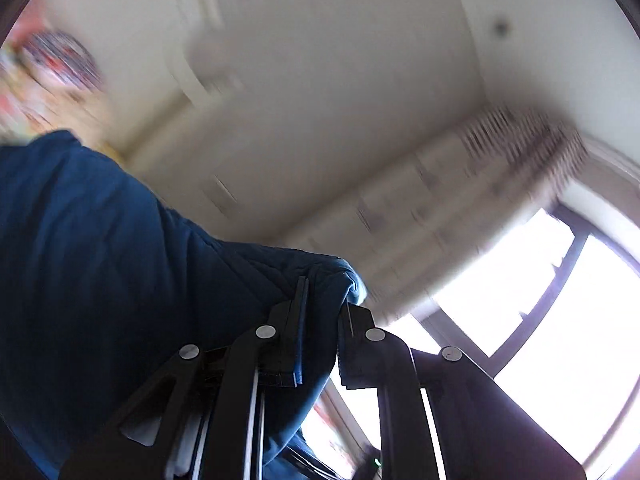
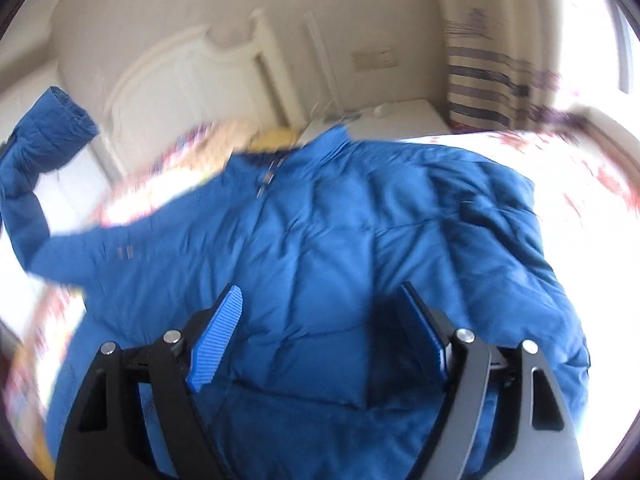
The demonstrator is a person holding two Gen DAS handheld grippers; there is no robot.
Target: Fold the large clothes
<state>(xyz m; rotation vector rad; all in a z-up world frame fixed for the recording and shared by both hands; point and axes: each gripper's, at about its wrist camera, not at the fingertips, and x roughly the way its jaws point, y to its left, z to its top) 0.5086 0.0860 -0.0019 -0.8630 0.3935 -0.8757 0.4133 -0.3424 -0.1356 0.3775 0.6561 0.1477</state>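
A large blue quilted jacket point(image 2: 340, 240) lies spread on the bed, collar toward the headboard. One sleeve point(image 2: 44, 148) is lifted in the air at the left, cuff uppermost. In the left wrist view my left gripper point(image 1: 324, 312) is shut on a fold of that blue jacket fabric point(image 1: 100, 260), which drapes away to the left, and the camera looks toward the ceiling. My right gripper point(image 2: 320, 332) hovers open over the jacket's lower body. Its blue pads point(image 2: 216, 340) stand wide apart with nothing pinched between them.
The bed has a white floral sheet point(image 2: 560, 152) and a white headboard point(image 2: 172, 80). A white nightstand point(image 2: 400, 118) stands beside a striped curtain point(image 2: 484, 80). A bright window point(image 1: 540, 280) is at the right. Both views are motion-blurred.
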